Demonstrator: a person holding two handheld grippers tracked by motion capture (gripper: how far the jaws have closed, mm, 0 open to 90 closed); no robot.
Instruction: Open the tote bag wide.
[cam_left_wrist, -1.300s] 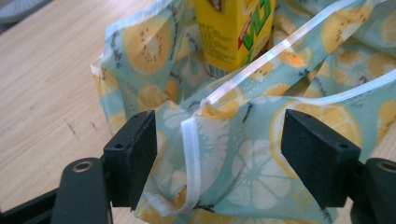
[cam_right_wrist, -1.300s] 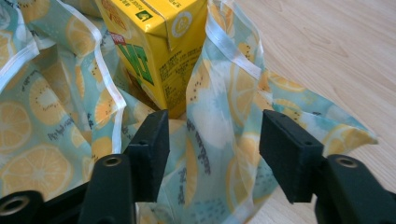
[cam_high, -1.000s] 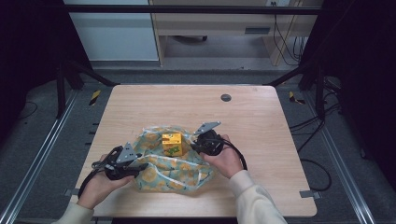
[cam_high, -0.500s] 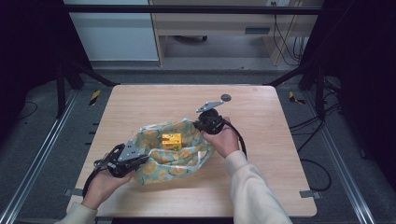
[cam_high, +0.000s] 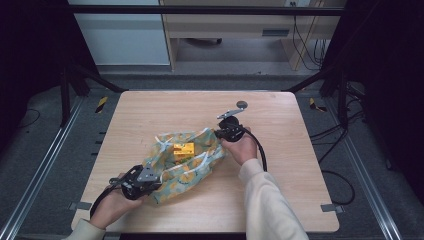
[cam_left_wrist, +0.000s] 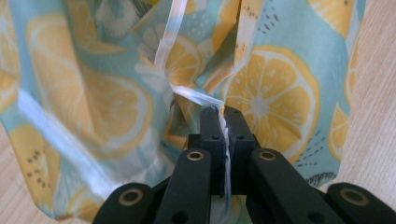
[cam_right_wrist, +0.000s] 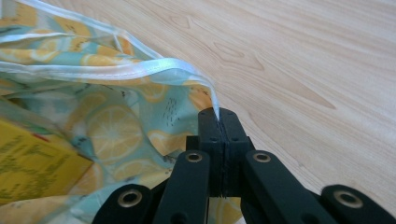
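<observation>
Wooden table (cam_high: 300, 165) with a lemon-print cloth (cam_high: 185, 165) near its middle.
On the cloth sits a small yellow box (cam_high: 183, 149). I pinch the cloth's white edge with my left gripper (cam_left_wrist: 219, 114) at one corner and my right gripper (cam_right_wrist: 219, 114) at the far corner, jaws pressed tight.

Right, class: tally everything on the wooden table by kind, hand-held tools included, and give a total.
Lemon-print teal cloths: 1
Yellow cardboard boxes: 1
Small dark round discs: 1
Black two-jaw tools: 2 (left, right)
Total: 5
</observation>
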